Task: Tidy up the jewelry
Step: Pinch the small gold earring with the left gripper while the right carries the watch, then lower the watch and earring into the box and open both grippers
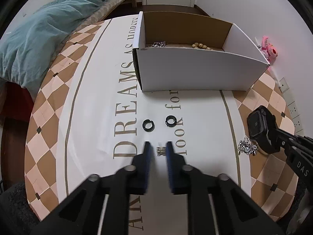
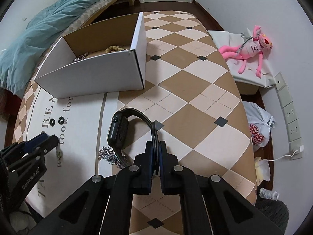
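Observation:
My left gripper (image 1: 158,145) is open, its blue pads on either side of a small silver ring piece (image 1: 160,151) lying on the tablecloth. Two black ring earrings (image 1: 148,125) (image 1: 171,120) lie just beyond it. My right gripper (image 2: 156,144) is shut on the strap of a black smartwatch (image 2: 118,131) and holds it just above a silver chain (image 2: 109,154). The watch (image 1: 259,125) and chain (image 1: 246,146) also show in the left wrist view. A white cardboard box (image 1: 195,68) at the back holds a silver chain (image 1: 157,44) and wooden beads (image 1: 200,45).
The table carries a checked cloth (image 2: 195,98) with a white lettered middle. A bed with a teal duvet (image 1: 39,35) stands to the left. A pink plush toy (image 2: 248,49), a plastic bag (image 2: 258,129) and wall sockets (image 2: 289,113) are to the right of the table.

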A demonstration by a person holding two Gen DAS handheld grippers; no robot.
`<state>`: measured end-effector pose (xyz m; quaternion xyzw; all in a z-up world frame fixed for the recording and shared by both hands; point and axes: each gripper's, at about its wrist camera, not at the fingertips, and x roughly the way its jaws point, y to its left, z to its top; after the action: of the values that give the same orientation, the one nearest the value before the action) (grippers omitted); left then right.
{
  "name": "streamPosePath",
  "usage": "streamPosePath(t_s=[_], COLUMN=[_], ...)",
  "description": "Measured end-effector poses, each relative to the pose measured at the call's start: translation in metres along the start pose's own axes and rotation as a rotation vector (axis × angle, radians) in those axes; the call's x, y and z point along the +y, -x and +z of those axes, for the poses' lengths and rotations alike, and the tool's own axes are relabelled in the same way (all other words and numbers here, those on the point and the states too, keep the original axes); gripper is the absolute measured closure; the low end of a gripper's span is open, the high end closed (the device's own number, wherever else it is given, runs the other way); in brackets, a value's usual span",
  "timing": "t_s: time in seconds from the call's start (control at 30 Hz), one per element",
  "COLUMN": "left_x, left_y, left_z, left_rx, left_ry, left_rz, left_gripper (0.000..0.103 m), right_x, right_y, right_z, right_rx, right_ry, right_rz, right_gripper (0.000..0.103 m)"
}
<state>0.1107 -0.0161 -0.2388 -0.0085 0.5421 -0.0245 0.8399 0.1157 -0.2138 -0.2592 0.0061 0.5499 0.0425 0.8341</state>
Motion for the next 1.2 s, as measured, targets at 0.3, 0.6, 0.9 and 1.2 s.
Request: streamPosePath(t_s=[0.3, 0.6, 0.9, 1.2], left_x=[0.002, 0.001, 0.007, 0.013], left_y=[0.006, 0.066, 0.052, 0.026], left_z=[0.001, 0.051, 0.129, 0.157], left_rx=[-0.011, -0.114, -0.070, 0.047], left_ry=[0.012, 0.036, 0.038, 0.085], left_rz=[-0.041, -0.151, -0.210, -0.184], left_gripper=[0.097, 0.097, 0.097, 0.093], right_x=[0.004, 0.016, 0.029, 0.049], right_y=[0.018, 0.069, 0.050, -0.004], right_z=[0.005, 0.047, 0.129, 0.154], right_rx=[-0.034, -0.124, -0.081, 0.082], right_ry=[-0.004, 0.001, 0.032, 0.102], right_rz=[0.019, 0.128, 0.177, 0.209], right_gripper=[0.097, 0.097, 0.097, 0.095])
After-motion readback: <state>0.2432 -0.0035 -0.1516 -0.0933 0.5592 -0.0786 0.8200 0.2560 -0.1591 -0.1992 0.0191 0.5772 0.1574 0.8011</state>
